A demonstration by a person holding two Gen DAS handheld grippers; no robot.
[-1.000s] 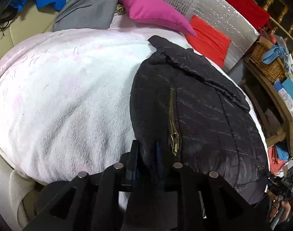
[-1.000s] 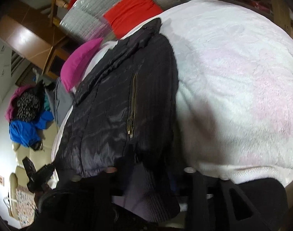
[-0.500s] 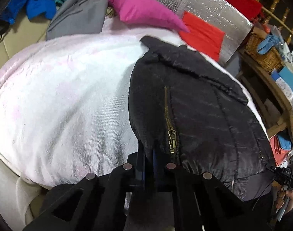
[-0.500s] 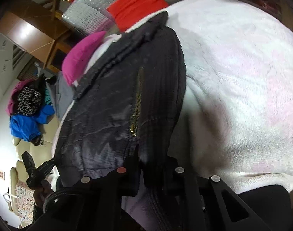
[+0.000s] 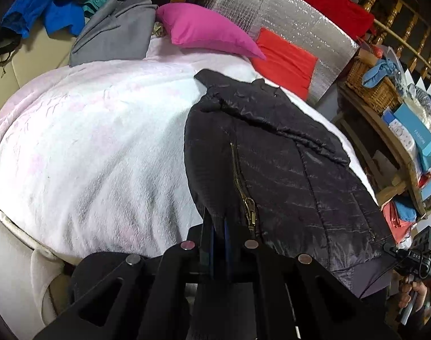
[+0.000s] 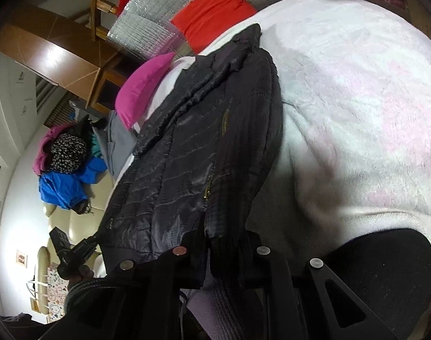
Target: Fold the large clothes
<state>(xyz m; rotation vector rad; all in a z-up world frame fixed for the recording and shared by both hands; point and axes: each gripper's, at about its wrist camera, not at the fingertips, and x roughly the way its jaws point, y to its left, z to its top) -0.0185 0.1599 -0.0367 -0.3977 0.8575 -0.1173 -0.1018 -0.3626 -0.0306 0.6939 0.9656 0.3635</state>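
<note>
Both the left gripper and right gripper pinch the black jacket's near hem, its length running away toward the pink pillow.

Dim indoor light, heavy fisheye warping

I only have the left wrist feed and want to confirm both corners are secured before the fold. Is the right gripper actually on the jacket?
Observer: Yes. In the right wrist view the right gripper is shut on the hem of the black jacket, fabric bunched between its fingers.
Operator: Which side of the zipper is it on?
Observer: The near end of the zipper runs down right into that grip.
Operator: Anything on the bed beyond that side?
Observer: Only bare white blanket there; the jacket lies along its edge.
Operator: And my left gripper?
Observer: The left gripper is shut on the hem just beside the zipper pull.
</note>
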